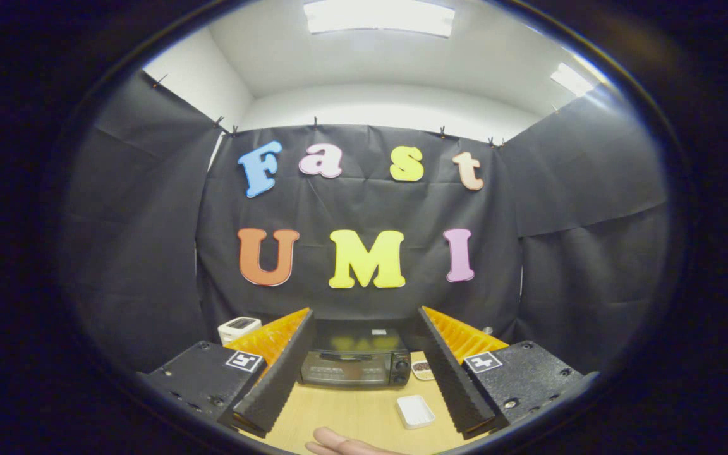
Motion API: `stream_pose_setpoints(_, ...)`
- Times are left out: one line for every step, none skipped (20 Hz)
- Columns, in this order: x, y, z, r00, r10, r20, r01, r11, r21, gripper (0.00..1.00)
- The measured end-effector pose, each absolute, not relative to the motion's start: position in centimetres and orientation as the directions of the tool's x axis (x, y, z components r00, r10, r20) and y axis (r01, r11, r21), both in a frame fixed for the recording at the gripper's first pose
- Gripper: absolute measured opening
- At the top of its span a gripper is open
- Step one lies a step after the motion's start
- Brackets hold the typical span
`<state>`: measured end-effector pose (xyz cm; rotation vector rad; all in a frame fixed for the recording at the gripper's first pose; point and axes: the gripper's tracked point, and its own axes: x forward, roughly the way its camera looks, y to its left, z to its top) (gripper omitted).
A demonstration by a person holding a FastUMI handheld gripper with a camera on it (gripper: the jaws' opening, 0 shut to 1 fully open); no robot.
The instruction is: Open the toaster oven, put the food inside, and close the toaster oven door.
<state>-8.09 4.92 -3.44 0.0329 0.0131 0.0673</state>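
Gripper view: toaster oven (355, 361) beyond the spread-apart, empty hand-held gripper (364, 373).

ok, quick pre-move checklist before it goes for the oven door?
1. Black toaster oven door shut, ready to open: ok.
2. Gripper fingers spread apart, holding nothing: ok.
3. Oven sits between and beyond the fingers on the wooden table: ok.
4. White rectangular tray ahead of the fingers looks empty; small dish beside the oven, contents: cannot tell.
5. Person's hand on the table near the fingers: not ok.
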Motion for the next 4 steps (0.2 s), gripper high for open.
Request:
stream_pose_setpoints(-8.5,5.0,-3.5,0.997,0.075,-0.014,-0.075,0.997,0.033,1.00)
stream_pose_setpoints(-9.1,5.0,-3.9,0.997,0.077,-0.022,-0.076,0.997,0.029,1.00)
stream_pose_setpoints(-9.3,5.0,-4.5,0.997,0.073,-0.033,-0.073,0.997,0.024,1.00)
stream_pose_setpoints(-9.4,4.8,-5.0,0.997,0.061,-0.042,-0.060,0.998,0.019,1.00)
